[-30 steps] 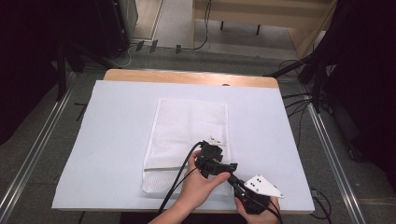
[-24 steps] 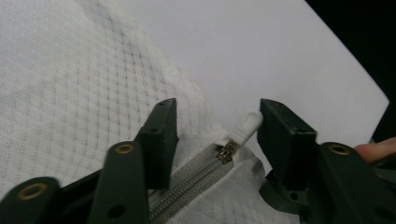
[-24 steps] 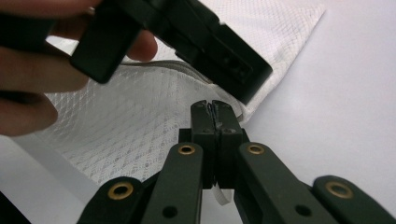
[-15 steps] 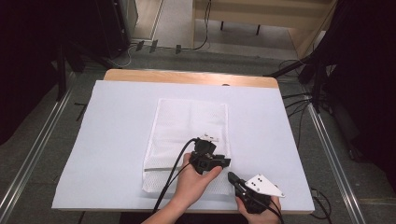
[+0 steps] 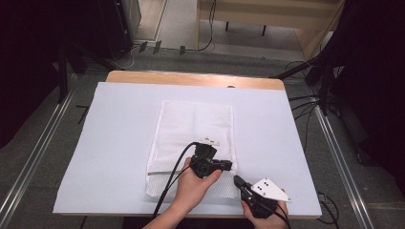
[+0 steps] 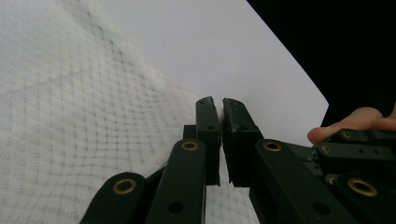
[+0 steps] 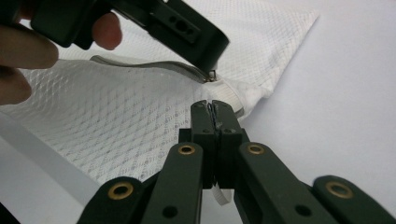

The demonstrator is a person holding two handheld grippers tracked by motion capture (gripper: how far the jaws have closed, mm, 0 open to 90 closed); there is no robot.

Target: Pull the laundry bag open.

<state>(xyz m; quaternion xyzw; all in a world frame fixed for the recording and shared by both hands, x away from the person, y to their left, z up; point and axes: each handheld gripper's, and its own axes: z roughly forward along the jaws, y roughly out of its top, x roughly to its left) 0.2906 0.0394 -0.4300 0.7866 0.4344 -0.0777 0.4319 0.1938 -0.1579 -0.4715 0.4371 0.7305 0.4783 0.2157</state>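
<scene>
High view: a white mesh laundry bag [image 5: 193,143] lies flat at the centre of the frame on a pale sheet [image 5: 110,143] that covers the wooden table [image 5: 191,79]. Both hands come in from the bottom edge. The left gripper [image 5: 228,165] sits just right of centre, over the lower right part of the bag, with its black cable looping down toward the bottom of the frame. The right gripper [image 5: 237,180] is at the lower right, carrying its grey 3-cornered plate, its tip against the bag's lower right corner.

Left gripper view: the 2 black jaws have just been closing and now stand pressed nearly together at the centre of the frame, with a sliver of something white caught between them at the tips; the left gripper [image 6: 220,103] rests at the bag's edge, mesh [image 6: 70,121] filling the left half and the pale sheet the upper right.

Right gripper view: the right gripper [image 7: 213,105] is clamped tight on the white hem of the bag's corner at mid frame. Just above it, the left gripper's tip meets the small metal zipper pull [image 7: 211,76] at the end of the grey zipper [image 7: 140,64]
</scene>
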